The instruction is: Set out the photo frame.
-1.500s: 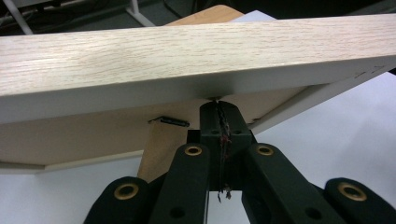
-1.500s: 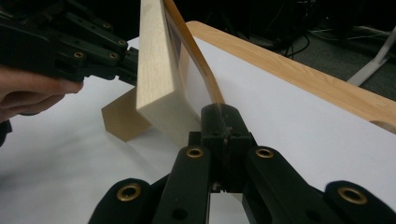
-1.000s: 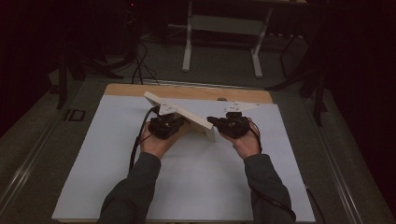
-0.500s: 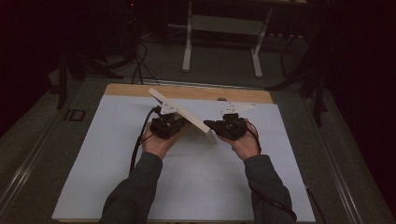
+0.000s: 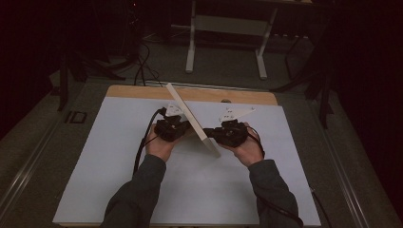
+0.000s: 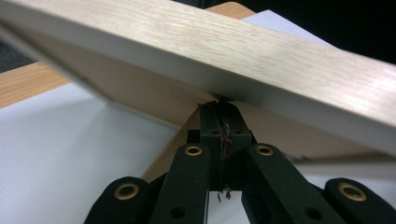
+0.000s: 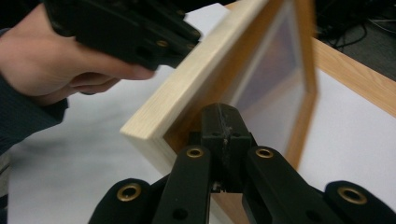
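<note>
A light wooden picture frame [image 5: 186, 116] stands tilted on edge between my two grippers, its near corner low over the white sheet [image 5: 119, 180]. My left gripper [image 5: 185, 129] is at the frame's left face. In the left gripper view its jaws [image 6: 218, 106] are pressed together, tips up against the underside of the frame's rim [image 6: 233, 51]. My right gripper [image 5: 207, 136] meets the frame from the right. Its jaws [image 7: 220, 113] are also together, tips against the inner lip of the frame [image 7: 187, 88] beside the glass. The left gripper [image 7: 126, 28] and a hand [image 7: 56, 60] show beyond.
The white sheet covers a wooden tabletop whose bare strip [image 5: 142, 91] runs along the far edge. Past the table stand a white frame on two legs [image 5: 190, 47] and dark cables [image 5: 142, 66] on the floor. Grey floor surrounds the table.
The frame has swung from a flat diagonal to a steeper, more edge-on stand, its far end rising toward the centre. Both hands have shifted slightly with it.
</note>
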Motion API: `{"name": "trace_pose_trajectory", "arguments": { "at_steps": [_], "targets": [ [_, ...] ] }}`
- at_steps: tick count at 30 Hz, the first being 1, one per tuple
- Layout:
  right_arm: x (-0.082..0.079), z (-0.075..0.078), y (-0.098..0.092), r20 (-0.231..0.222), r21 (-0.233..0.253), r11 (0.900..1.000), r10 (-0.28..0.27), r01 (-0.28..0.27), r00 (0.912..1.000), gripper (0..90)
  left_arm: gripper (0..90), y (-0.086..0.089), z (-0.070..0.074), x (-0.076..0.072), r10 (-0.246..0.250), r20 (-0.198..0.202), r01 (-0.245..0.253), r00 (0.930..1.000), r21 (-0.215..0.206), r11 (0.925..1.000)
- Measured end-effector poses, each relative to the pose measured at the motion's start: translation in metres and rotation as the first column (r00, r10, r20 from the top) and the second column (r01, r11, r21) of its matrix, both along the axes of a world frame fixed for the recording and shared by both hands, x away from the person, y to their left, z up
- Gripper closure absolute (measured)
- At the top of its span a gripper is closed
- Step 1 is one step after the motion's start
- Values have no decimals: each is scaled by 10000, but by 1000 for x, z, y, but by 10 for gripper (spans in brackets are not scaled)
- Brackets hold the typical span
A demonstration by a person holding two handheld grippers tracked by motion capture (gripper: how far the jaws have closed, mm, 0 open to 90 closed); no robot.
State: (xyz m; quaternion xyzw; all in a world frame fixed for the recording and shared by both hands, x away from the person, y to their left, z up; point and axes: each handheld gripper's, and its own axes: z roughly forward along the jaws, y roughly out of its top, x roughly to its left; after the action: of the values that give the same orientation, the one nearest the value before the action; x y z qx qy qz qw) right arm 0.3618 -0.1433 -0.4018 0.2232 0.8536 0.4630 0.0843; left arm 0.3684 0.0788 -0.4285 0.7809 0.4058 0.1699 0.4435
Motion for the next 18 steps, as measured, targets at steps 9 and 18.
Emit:
{"name": "trace_pose_trajectory", "arguments": {
  "at_steps": [9, 18],
  "targets": [
    [-4, 0, 6, -32, 13, 9995, 319, -319, 9995, 900, 900, 1, 3, -3, -457, 268, 454, 9986, 110, 9989],
    [-4, -1, 7, -147, 182, 9990, 418, -415, 9990, 900, 900, 1, 4, -4, -975, 291, 974, 9948, 54, 9952]
  ]
}}
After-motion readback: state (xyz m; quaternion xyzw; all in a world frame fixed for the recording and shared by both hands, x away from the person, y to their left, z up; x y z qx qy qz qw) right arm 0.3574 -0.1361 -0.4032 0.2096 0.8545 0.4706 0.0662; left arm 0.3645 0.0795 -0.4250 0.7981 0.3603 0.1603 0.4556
